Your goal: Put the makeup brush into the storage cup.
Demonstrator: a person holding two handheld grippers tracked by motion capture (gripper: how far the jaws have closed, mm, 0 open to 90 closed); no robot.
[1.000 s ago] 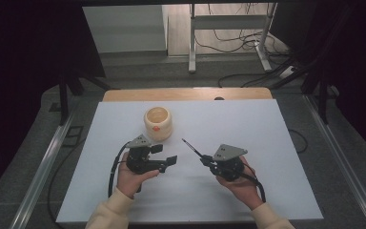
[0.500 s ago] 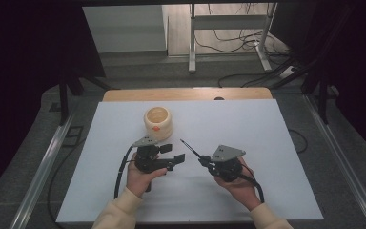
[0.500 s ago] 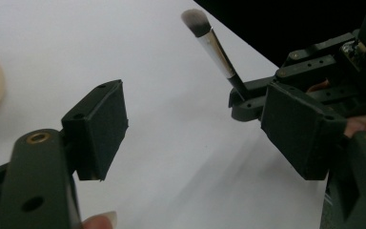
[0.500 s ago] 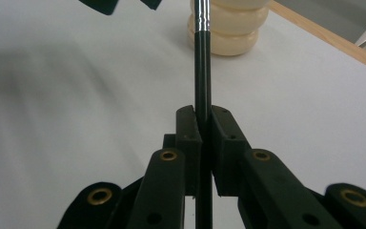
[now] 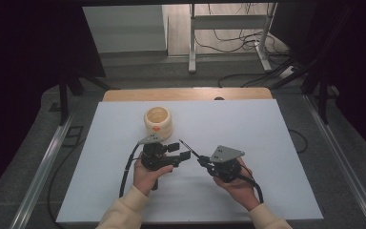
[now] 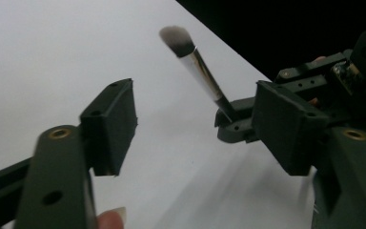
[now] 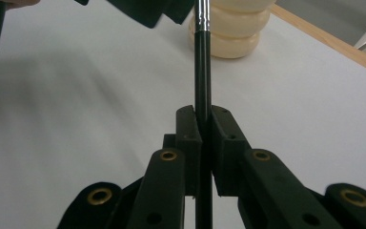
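Observation:
My right gripper (image 5: 203, 160) is shut on the black handle of a makeup brush (image 5: 194, 152). The brush slants up and left, its silver ferrule and grey bristle head (image 6: 176, 40) in the air. In the right gripper view the handle (image 7: 201, 57) runs straight up from the closed jaws (image 7: 204, 125). My left gripper (image 5: 180, 150) is just left of the brush, open. Its jaws have just been closing. In the left gripper view the brush stands ahead of the gap (image 6: 198, 126), and neither pad touches it.
A cream ribbed holder (image 5: 158, 121) with an orange dot stands on the white tabletop (image 5: 248, 129) just behind the left gripper, also at the top of the right gripper view (image 7: 228, 33). A wooden edge (image 5: 186, 94) borders the far side. Cables trail from both grippers.
The left gripper has moved right, toward the brush and the right gripper, and its jaws have narrowed. The right gripper and the brush have stayed in place.

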